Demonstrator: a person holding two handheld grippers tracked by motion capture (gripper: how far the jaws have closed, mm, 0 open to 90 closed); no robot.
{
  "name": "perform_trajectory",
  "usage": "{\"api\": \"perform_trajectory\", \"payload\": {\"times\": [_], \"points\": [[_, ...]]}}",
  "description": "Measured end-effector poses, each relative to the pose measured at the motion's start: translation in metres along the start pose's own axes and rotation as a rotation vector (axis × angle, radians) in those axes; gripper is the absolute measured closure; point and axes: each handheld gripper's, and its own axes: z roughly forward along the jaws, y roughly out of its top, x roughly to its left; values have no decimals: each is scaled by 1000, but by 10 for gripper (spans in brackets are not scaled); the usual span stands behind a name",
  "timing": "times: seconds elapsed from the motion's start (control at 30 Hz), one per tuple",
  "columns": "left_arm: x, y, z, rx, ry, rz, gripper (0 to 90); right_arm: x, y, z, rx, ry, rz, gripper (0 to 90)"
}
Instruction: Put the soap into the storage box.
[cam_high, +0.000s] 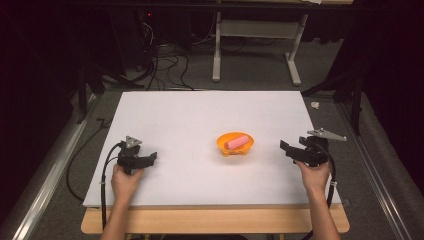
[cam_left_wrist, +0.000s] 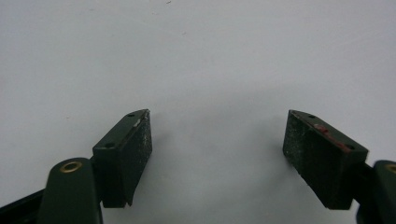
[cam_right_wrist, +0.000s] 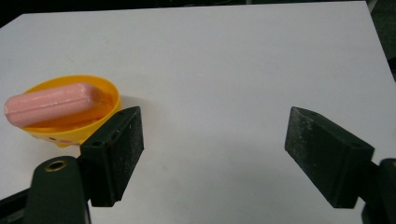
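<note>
I hold one hand-held gripper in each hand at the near edge of the table (cam_high: 165, 107), which carries a white board.

My left hand-held gripper (cam_high: 150, 159) rests at about 8 o'clock on the board, pointing toward 3 o'clock. In the left gripper view its jaws stand wide apart with bare white surface between the pads (cam_left_wrist: 140, 144). Nothing is held.

My right hand-held gripper (cam_high: 286, 148) sits at about 4 o'clock on the board, near the right edge, pointing toward 9 o'clock at the bowl. In the right gripper view its jaws stand apart with bare board between them; the pads (cam_right_wrist: 133, 140) press on nothing. This hand-held gripper is open and empty.

The orange bowl (cam_high: 223, 145) stands slightly right of the board's centre, between the two hand-held grippers and well apart from both. In the right gripper view the bowl (cam_right_wrist: 105, 119) appears at about 10 o'clock, partly behind the left jaw.

The pink sausage (cam_high: 237, 142) lies inside the bowl, tilted, one end resting on the rim toward 2 o'clock. In the right gripper view the sausage (cam_right_wrist: 51, 105) spans the bowl and overhangs its far rim.
</note>
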Motion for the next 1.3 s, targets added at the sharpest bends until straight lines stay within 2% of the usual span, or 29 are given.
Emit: {"api": "perform_trajectory", "payload": {"times": [0.53,1.3], "points": [[0,0,0,0,0,0,243,-9,-18,11,44,-46,2,226],[0,0,0,0,0,-1,243,-8,-35,31,105,-58,2,243]]}}
